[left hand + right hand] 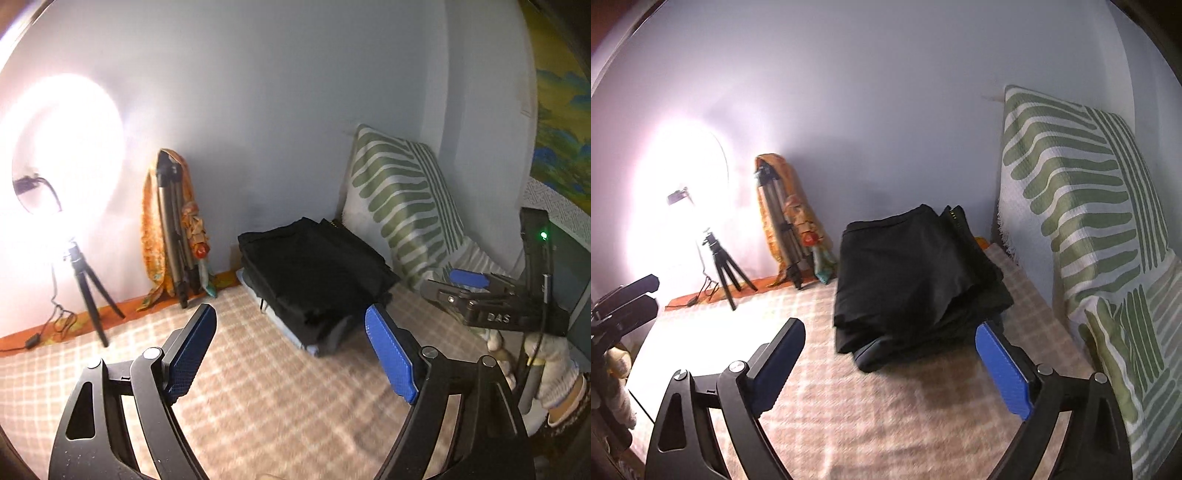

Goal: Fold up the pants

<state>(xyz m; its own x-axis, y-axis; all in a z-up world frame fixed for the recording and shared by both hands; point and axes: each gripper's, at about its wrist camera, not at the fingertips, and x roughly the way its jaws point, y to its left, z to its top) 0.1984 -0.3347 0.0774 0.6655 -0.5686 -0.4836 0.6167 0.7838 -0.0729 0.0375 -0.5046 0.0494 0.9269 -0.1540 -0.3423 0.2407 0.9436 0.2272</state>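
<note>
While the ring light [66,147] blows out the whole left side of both views, you can't really read its stand head or the bit of wall behind it, and the checked bedcover [277,387] is smeared with motion blur up close. Under the black pants [314,273] there's a pale layer and something dark sticking out at the near end, possibly more clothes, hard to say. Those pants sit folded in a stack on the cover, toward the far wall, just beside the green-striped cushion [1082,206]. A folded tripod [173,236] draped in orange cloth [151,229] leans on the wall.

Left gripper [291,354] hangs over the cover, tilted down a bit, jaws spread wide with nothing between them, short of the stack. Right gripper [890,369] is the same deal: jaws wide apart, empty, aimed at the stack's near end. From the left view it shows at the right edge [480,295], with a gloved hand [550,365] on its handle, partly cut off.
</note>
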